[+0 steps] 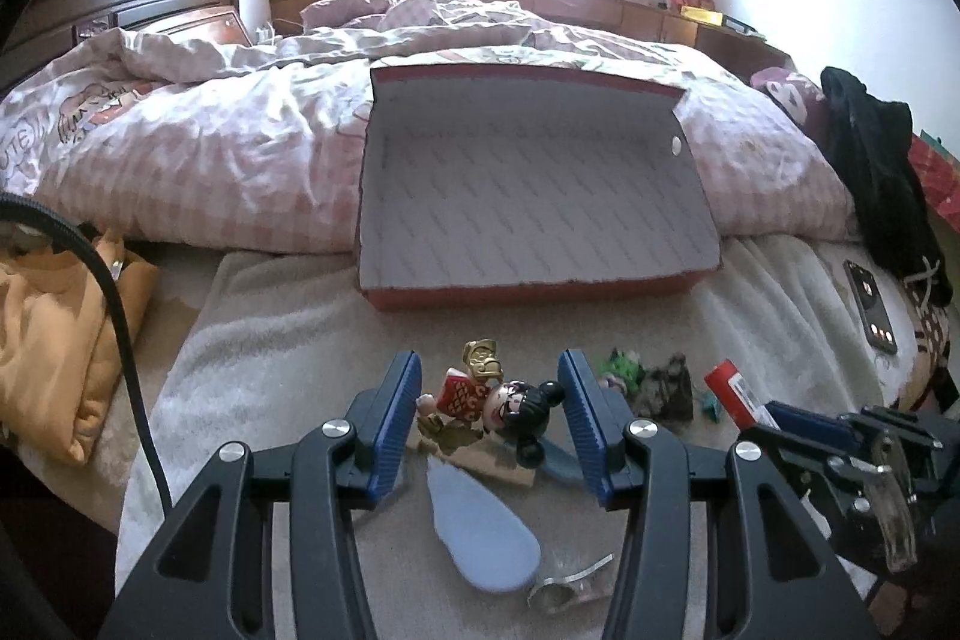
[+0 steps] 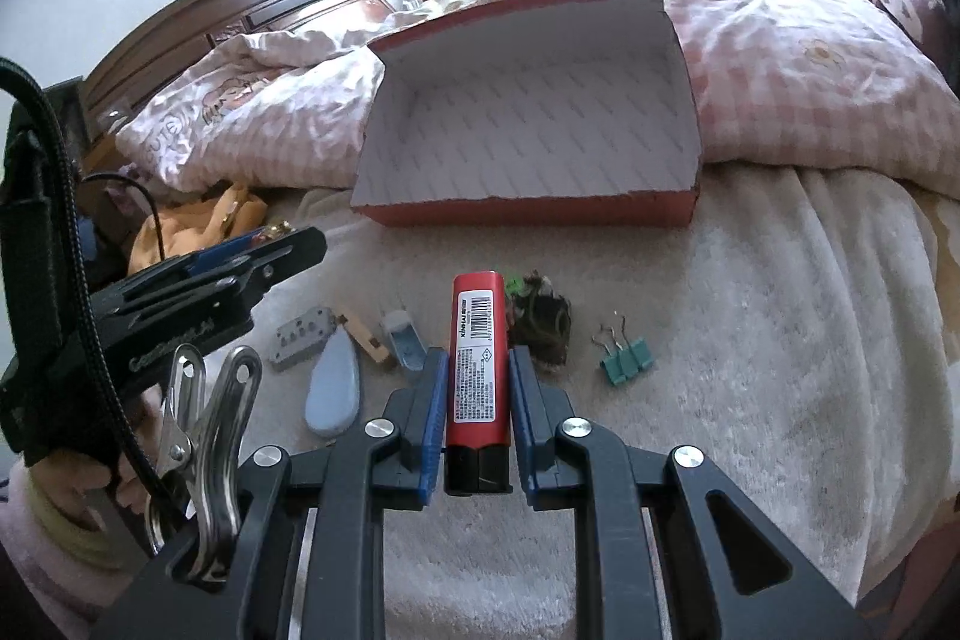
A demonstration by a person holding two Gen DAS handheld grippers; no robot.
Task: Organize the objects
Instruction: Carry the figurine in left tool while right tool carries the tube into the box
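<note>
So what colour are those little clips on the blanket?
Teal green binder clips, clearest in the right wrist view.

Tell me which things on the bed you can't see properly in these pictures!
- Red lighter, right wrist view: its black bottom end is tucked behind the right tongs.
- Doll figure, left wrist view: the left tongs' fingers cover its sides, so I cannot tell if they squeeze it.
- Dark furry thing: too blurry to name, partly behind the lighter.
- Lighter label: print too small to read.
- Phone: too small and edge-warped for detail.
</note>
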